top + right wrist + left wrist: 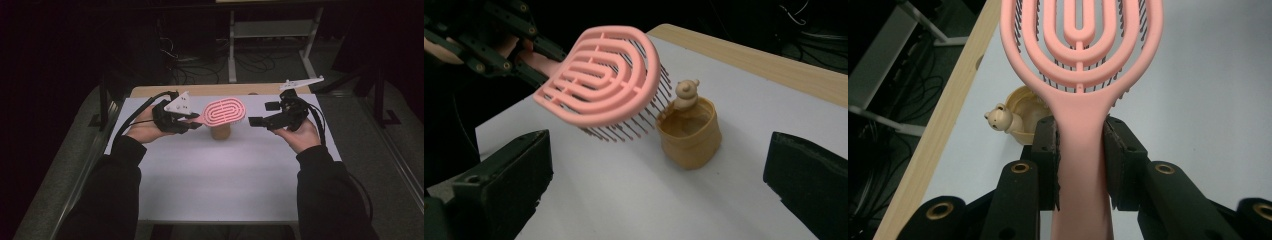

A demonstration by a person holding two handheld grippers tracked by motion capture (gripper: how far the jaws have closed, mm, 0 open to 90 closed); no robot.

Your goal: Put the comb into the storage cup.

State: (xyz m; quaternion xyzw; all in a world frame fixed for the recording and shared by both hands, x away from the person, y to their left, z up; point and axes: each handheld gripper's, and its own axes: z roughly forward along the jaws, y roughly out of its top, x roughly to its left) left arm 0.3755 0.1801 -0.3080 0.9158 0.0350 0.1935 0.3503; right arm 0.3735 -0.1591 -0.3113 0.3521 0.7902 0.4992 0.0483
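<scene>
now | left claw (1080, 165) grips pink brush (1080, 75) | above tan cup (689, 132)

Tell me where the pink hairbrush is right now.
The pink hairbrush is held by its handle in the left gripper, left of center in the high view, its head above the small tan cup.

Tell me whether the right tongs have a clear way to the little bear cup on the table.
Probably yes. The right tongs stand open and empty beside the bear cup, with bare table between. The pink hairbrush in the left tongs hangs over the cup's far side, leaving the near side free.
</scene>
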